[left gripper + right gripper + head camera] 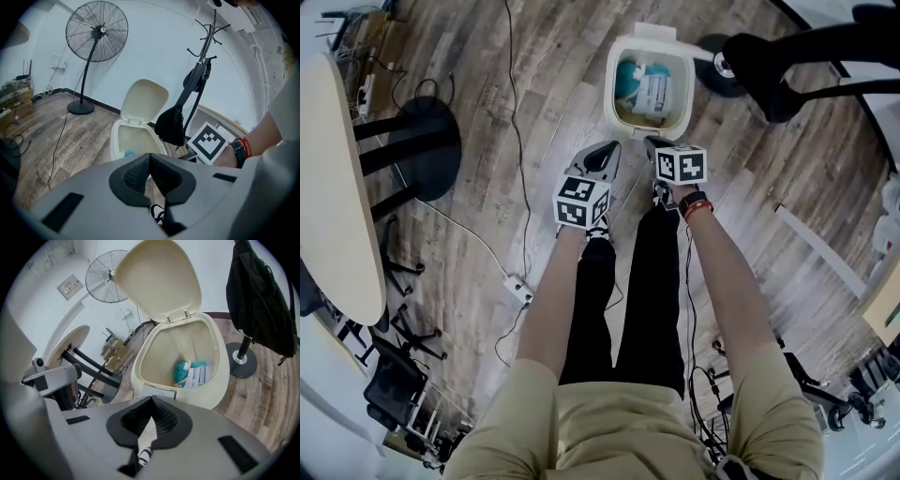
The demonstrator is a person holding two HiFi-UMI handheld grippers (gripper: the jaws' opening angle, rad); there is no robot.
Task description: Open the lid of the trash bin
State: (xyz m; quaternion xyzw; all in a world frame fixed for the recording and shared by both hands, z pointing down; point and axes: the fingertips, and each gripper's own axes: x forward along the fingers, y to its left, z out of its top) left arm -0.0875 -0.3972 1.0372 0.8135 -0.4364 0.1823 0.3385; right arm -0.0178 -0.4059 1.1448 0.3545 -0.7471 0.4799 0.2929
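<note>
Bin [610, 89]: upper centre of the head view, just ahead of the person's feet, within easy reach.
Lid [159, 277]: tipped up on its rear hinge, so the opening looks done.
Left gripper [150, 161]: jaws together, empty, held back from the rim.
Right gripper [151, 403]: jaws together, nothing held, pointed over the front edge into the bin.
</note>
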